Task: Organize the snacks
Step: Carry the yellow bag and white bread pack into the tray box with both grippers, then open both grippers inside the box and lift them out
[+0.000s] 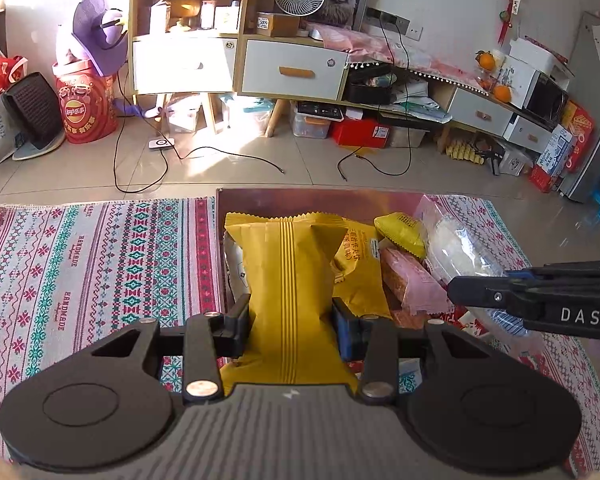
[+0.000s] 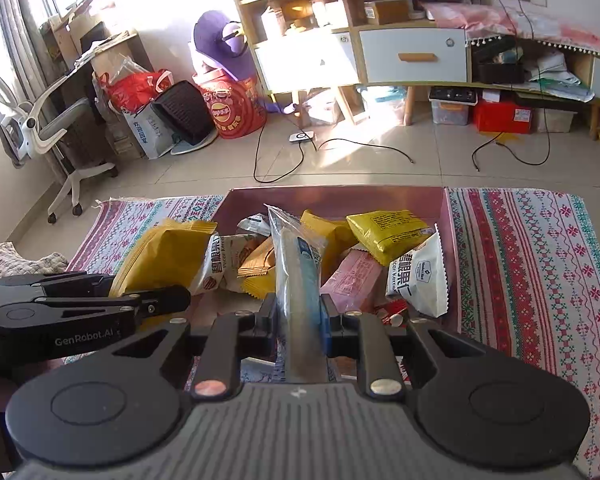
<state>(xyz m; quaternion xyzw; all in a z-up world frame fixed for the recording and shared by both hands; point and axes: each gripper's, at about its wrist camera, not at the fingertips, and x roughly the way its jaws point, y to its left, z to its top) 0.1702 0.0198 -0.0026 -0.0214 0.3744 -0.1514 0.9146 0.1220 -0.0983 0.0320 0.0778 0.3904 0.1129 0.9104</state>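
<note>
A pink box (image 1: 300,197) (image 2: 336,196) on a patterned mat holds several snack packets. My left gripper (image 1: 290,316) is shut on a large yellow packet (image 1: 288,264), held over the box's left side; it also shows in the right wrist view (image 2: 160,256). My right gripper (image 2: 298,316) is shut on a clear packet with a blue-and-white label (image 2: 300,272), held edge-on above the box's middle. The clear packet also shows in the left wrist view (image 1: 460,252). In the box lie a small yellow packet (image 2: 388,230), a pink packet (image 2: 352,280) and white packets (image 2: 420,280).
The patterned mat (image 1: 96,264) (image 2: 532,272) spreads left and right of the box on a tiled floor. Loose cables (image 2: 284,160) lie beyond it. Shelves and drawers (image 1: 292,68), a red snack bucket (image 1: 84,108) and an office chair (image 2: 40,128) line the back.
</note>
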